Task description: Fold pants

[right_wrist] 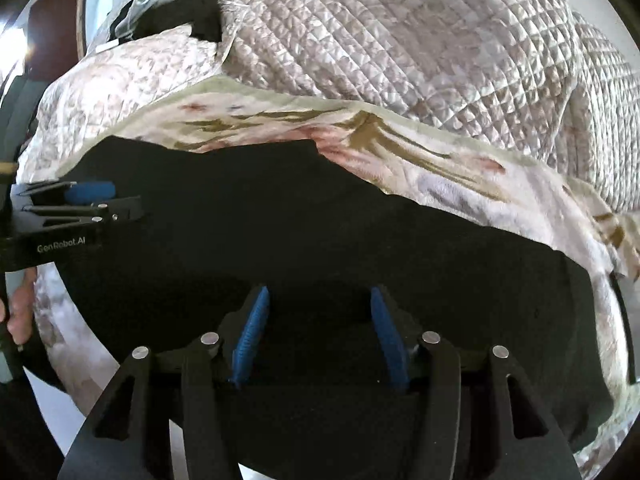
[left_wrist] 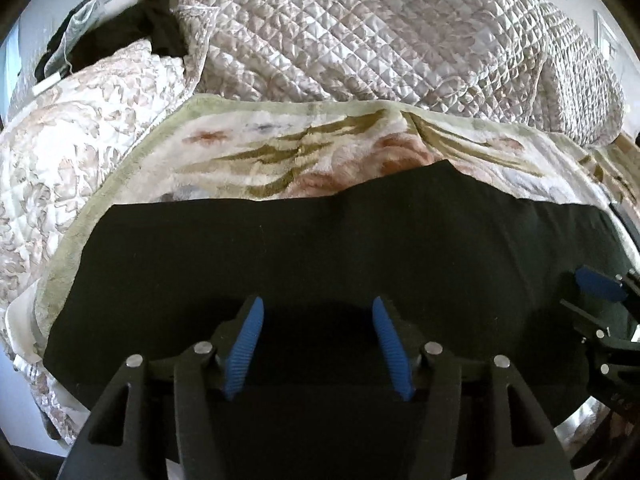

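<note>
The black pants lie flat on a floral blanket on a bed, with a quilt bunched behind. Both tongs tilt steeply down over the near edge of the pants, side by side. The left tongs are spread, blue pads apart with only flat cloth beneath and nothing pinched. The right tongs are likewise spread and pinch nothing. In the right view a hand grips the left tool's handle at the frame's left edge.
</note>
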Available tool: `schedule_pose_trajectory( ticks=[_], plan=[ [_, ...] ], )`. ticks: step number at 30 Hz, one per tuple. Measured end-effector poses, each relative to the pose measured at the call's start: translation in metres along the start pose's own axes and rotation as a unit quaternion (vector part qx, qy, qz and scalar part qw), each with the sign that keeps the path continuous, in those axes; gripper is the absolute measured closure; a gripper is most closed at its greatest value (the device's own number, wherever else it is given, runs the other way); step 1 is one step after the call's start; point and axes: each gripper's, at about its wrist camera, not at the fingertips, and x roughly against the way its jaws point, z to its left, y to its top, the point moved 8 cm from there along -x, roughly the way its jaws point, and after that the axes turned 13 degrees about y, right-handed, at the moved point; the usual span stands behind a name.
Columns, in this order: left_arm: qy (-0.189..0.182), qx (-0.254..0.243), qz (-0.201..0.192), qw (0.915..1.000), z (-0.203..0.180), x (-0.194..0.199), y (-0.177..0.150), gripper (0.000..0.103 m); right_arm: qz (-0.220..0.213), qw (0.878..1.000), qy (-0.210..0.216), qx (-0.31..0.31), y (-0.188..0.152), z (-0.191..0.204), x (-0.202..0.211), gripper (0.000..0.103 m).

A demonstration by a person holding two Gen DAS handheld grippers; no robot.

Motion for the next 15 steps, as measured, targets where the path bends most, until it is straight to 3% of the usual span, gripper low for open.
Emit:
schedule_pose_trajectory(
  ticks=[4, 10, 15],
  plan=[
    [0.006, 0.003, -0.001, 1.0000, 0.011, -0.001, 0.000, 0.043, -0.004, 1.000, 0.001, -0.008, -0.002, -0.001, 0.004, 0.049],
    [0.062, 0.036, -0.003, 0.9974, 0.061, -0.012, 0.001, 0.041, -0.007, 1.000, -0.012, -0.019, -0.002, -0.012, 0.009, 0.049],
    [0.073, 0.081, 0.022, 0.9938, 0.109, -0.026, 0.003, 0.030, -0.010, 0.999, -0.015, -0.041, -0.002, -0.023, 0.011, 0.049]
  ],
)
